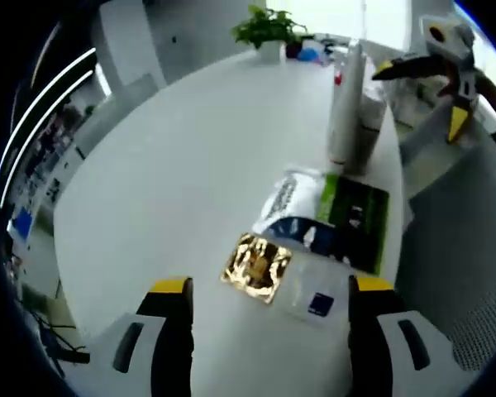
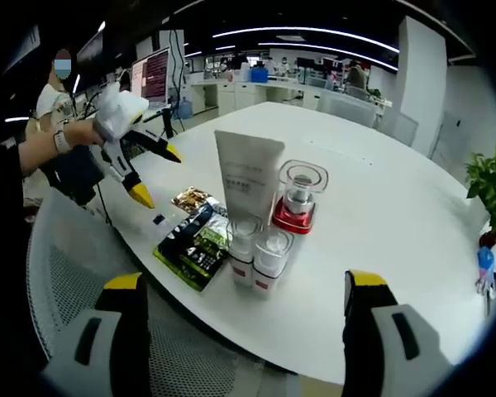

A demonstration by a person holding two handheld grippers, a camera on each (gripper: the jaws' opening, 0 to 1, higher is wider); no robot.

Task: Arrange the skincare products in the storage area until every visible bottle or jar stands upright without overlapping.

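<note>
Right gripper view: upright tube [image 2: 248,177], red jar [image 2: 298,201] and two small bottles [image 2: 260,255] cluster at 12 o'clock of the released right gripper [image 2: 246,299]; flat sachets [image 2: 195,240] lie at 11, near the table [image 2: 380,215] edge, closest to the released left gripper [image 2: 153,174]; open tabletop lies at 1

A broad white table [image 2: 380,207] with a curved edge carries everything. Near its edge a tall white tube [image 2: 248,178] stands upright on its cap, with a red-based jar with a clear lid [image 2: 298,203] just beside it. Two small clear-capped white bottles [image 2: 260,256] stand side by side in front of them. Flat on the tabletop lie a green-and-black packet [image 1: 355,217], a white pouch [image 1: 291,194], a gold foil sachet [image 1: 256,266] and a clear sachet [image 1: 314,289], partly overlapping. A potted plant [image 1: 269,31] stands at the far edge.
</note>
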